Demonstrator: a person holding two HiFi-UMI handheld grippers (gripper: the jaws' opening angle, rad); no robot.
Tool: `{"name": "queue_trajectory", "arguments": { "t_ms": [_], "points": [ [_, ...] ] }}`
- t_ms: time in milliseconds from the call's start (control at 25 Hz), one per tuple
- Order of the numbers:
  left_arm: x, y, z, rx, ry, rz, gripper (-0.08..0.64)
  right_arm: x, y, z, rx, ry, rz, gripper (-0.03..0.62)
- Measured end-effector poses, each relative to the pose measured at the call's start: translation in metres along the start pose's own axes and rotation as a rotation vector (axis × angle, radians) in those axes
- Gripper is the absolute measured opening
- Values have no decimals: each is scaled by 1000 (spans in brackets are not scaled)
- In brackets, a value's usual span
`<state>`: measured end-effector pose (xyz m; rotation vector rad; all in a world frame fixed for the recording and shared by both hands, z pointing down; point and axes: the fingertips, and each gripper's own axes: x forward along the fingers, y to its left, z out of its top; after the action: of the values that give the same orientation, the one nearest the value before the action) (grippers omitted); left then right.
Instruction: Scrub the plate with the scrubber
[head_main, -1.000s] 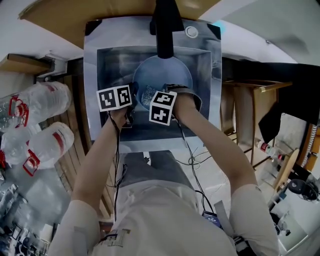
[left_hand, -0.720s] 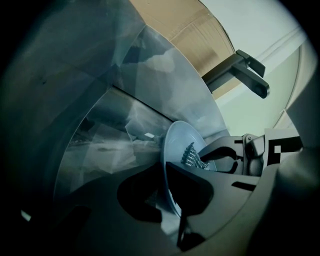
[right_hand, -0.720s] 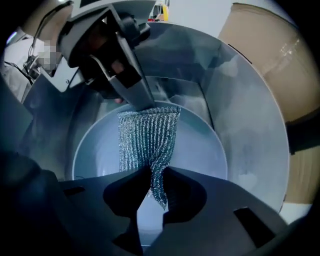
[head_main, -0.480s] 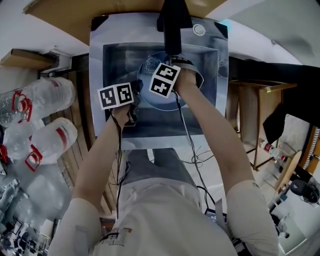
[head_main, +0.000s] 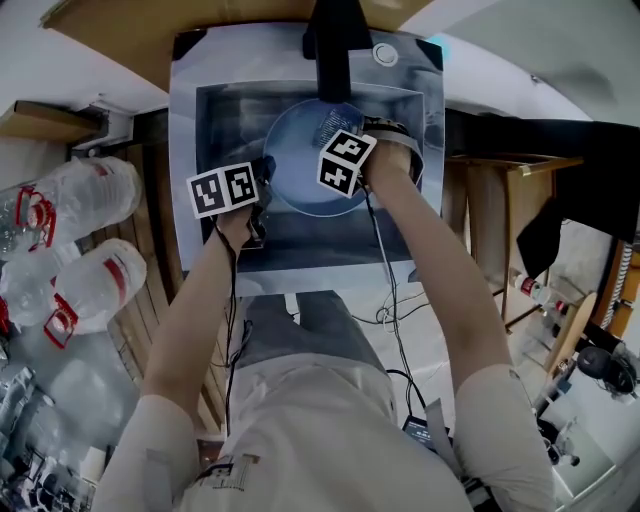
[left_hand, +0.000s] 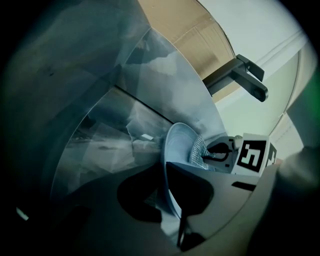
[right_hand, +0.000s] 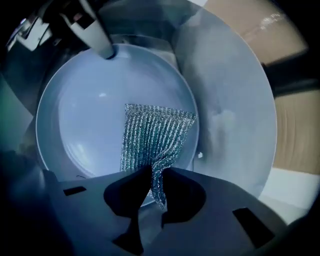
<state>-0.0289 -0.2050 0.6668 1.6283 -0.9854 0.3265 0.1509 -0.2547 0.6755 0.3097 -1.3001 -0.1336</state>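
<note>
A pale blue plate (head_main: 295, 165) stands tilted in the steel sink (head_main: 200, 110). My left gripper (head_main: 258, 186) is shut on the plate's left rim; in the left gripper view the plate (left_hand: 176, 145) runs edge-on between the jaws of that gripper (left_hand: 172, 172). My right gripper (head_main: 335, 142) is shut on a silver mesh scrubber (right_hand: 156, 132), which lies flat against the face of the plate (right_hand: 90, 115), right of its middle. The mesh bunches where the right gripper (right_hand: 152, 187) pinches it. At the rim's top left, one of the left gripper's fingers (right_hand: 92, 30) shows.
A dark faucet (head_main: 335, 45) overhangs the sink's far side, just above the plate. Large plastic water bottles (head_main: 90, 200) lie on the floor to the left. Wooden shelving (head_main: 490, 230) stands to the right. The sink walls (right_hand: 230, 100) close in around the plate.
My right gripper has carried the scrubber across the plate, from its near side up toward the faucet and slightly right. The left gripper and plate have held still.
</note>
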Motion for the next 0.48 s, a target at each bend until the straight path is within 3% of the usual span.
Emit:
{"name": "queue_trajectory", "arguments": {
  "t_ms": [80, 200, 480],
  "points": [
    [-1, 1, 0, -2, -7, 5, 41, -5, 20, -5, -90, 44, 20, 87],
    [1, -1, 1, 19, 1, -1, 41, -17, 59, -9, -149, 45, 114, 87],
    [4, -3, 2, 20, 23, -4, 41, -45, 110, 34, -157, -127, 235, 90]
  ]
}}
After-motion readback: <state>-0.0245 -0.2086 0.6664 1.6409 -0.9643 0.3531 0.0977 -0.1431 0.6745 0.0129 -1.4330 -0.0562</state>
